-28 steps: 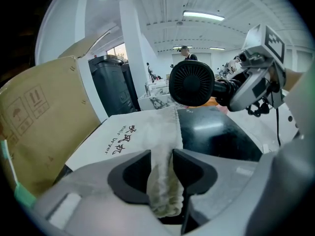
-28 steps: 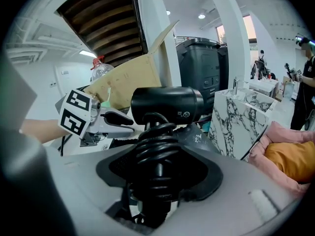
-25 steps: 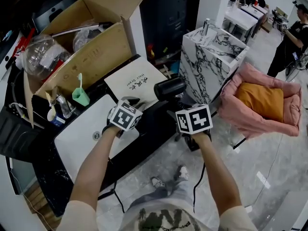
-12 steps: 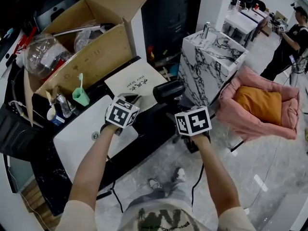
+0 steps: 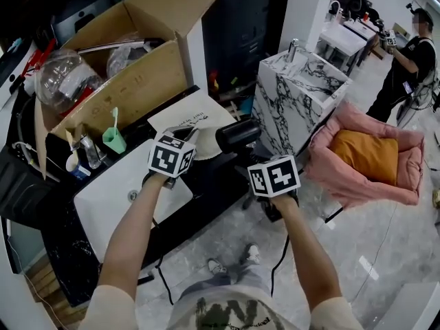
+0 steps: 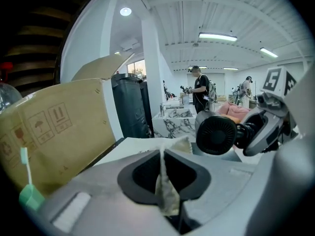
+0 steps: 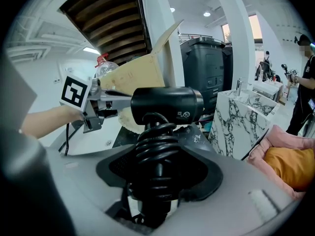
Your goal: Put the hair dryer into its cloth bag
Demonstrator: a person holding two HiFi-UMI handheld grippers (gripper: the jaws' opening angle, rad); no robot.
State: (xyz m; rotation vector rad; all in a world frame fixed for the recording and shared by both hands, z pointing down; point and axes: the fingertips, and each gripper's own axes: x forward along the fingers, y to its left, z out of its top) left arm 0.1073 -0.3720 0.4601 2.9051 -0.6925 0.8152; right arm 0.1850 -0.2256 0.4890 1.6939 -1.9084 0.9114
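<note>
The left gripper [image 5: 187, 137] just pinched the flat cream cloth bag [image 6: 165, 188], lifting its edge; the right gripper [image 7: 156, 191] grips the black plastic hair dryer [image 7: 167, 103], seemingly ready for bagging.

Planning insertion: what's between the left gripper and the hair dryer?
Left gripper view: only the cloth bag, its edge just pinched by the left gripper.

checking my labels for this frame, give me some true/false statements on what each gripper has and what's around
The right gripper holds the dryer by its handle. True.
The left gripper is empty. False: its jaws have just closed on the bag's edge.
The dryer is inside the bag. False: it is outside, in the air.
The box is open. True.
The pink bed holds a blue cushion. False: the cushion is orange.
</note>
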